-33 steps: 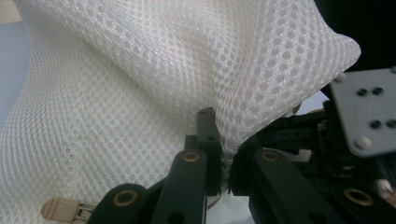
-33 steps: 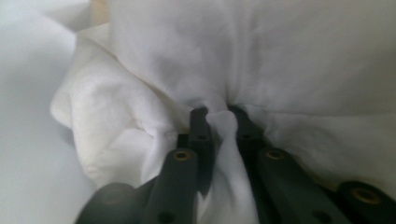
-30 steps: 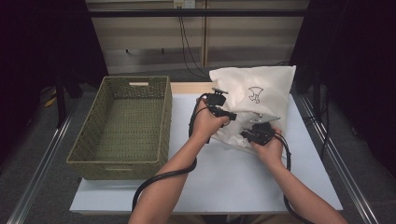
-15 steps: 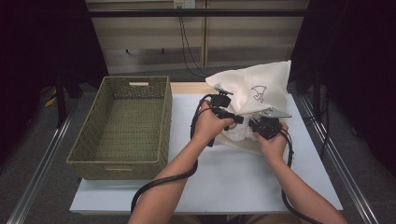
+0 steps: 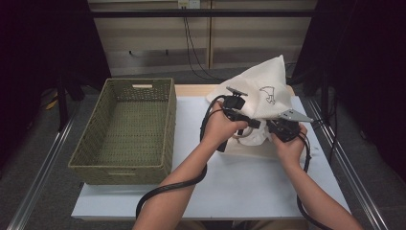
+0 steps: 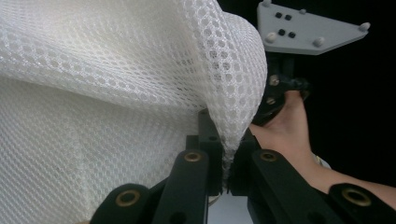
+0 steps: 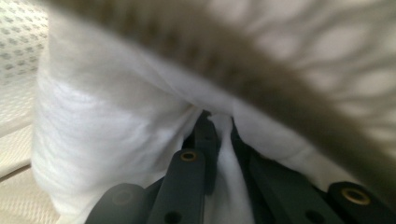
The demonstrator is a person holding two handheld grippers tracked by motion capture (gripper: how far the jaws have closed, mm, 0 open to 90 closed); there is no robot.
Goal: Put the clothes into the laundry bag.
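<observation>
Both hands are up over the white table, and between them hangs the white mesh fabric bag with a small dark line drawing, lifted at its near edge so that it rises in a peak toward the back of the table. The left gripper has its black jaws pressed together on a fold of the mesh; in the left gripper view the netting runs straight down into the nip. The right gripper pinches a pleat of soft white cloth, jaws tight on it. The two grippers sit close together. The green woven rectangular basket stands at the table's left side, well apart from the bag.
</observation>
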